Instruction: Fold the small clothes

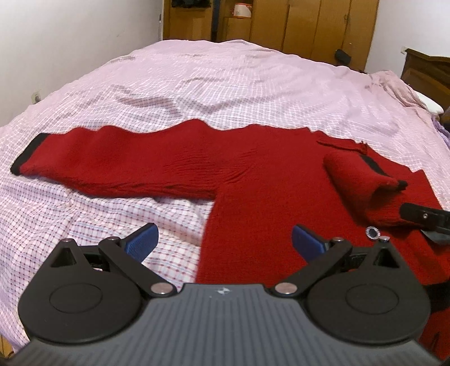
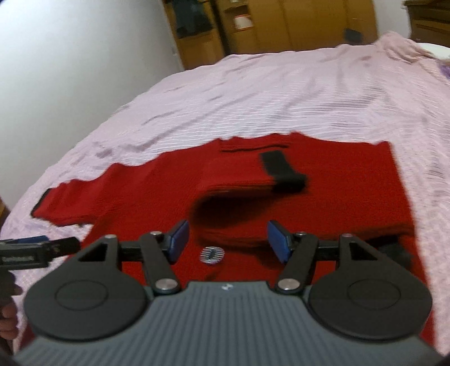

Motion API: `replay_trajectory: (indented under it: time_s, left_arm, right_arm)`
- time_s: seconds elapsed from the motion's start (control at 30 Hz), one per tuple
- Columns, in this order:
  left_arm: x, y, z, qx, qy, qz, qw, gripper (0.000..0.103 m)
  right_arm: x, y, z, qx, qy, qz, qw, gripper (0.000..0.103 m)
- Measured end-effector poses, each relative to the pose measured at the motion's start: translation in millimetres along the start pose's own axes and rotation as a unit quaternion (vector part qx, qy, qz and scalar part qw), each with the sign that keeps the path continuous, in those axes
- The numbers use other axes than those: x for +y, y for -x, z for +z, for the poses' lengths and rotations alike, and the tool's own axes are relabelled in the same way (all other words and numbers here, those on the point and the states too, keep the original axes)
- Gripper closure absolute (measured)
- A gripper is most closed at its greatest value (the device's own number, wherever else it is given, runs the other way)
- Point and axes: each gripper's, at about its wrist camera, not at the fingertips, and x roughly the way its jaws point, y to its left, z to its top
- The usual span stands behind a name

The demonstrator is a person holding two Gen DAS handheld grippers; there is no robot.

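A red knit sweater (image 1: 267, 174) lies flat on the bed. Its left sleeve (image 1: 112, 163) stretches out to the left and ends in a black cuff (image 1: 25, 154). The other sleeve (image 1: 360, 180) is folded over the body, its black cuff (image 2: 281, 169) lying on the chest. A small round striped badge (image 2: 211, 254) sits near the hem. My left gripper (image 1: 225, 242) hovers open over the sweater's lower left edge, nothing between its blue pads. My right gripper (image 2: 227, 242) is open above the hem, just short of the folded sleeve, and holds nothing. This view is blurred.
A pink checked sheet (image 1: 225, 84) covers the whole bed, wrinkled beyond the sweater. Wooden wardrobes (image 1: 309, 25) stand behind the bed, a white wall on the left, a dark headboard (image 1: 427, 70) at the right. A hand (image 2: 8, 323) shows at the lower left.
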Motion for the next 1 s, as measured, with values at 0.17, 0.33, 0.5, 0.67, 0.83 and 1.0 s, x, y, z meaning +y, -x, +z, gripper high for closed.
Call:
replay_trajectory:
  time_s: [0.17,0.33,0.5,0.67,0.83,1.0]
  left_arm:
    - [-25,1,2,0.000,-0.024,-0.005,0.9997,0.000]
    - [-54,-3,4,0.000,-0.052,-0.013,0.9986,0.000]
    - [-85,-18,10,0.003,-0.069,-0.030,0.9972,0.000]
    - [-121,-33,18,0.008,-0.100,-0.045,0.9940,0.000]
    - [-159,-48,26,0.004,-0.138,-0.061,0.9885,0.000]
    - [-189,-68,31,-0.006,-0.181,-0.060,0.9816,0.000]
  right_arm:
    - [-32,6,-3,-0.005,-0.023,-0.030,0.999,0.039]
    - [-57,8,-3,-0.004,-0.046,-0.034,0.998,0.039]
    - [-72,10,1,-0.009,-0.037,-0.053,0.998,0.039]
    - [-88,12,7,-0.017,-0.028,-0.063,0.997,0.039]
    - [-101,6,10,-0.021,-0.022,-0.080,0.996,0.039]
    - [-112,-1,7,-0.025,-0.039,-0.081,0.996,0.037]
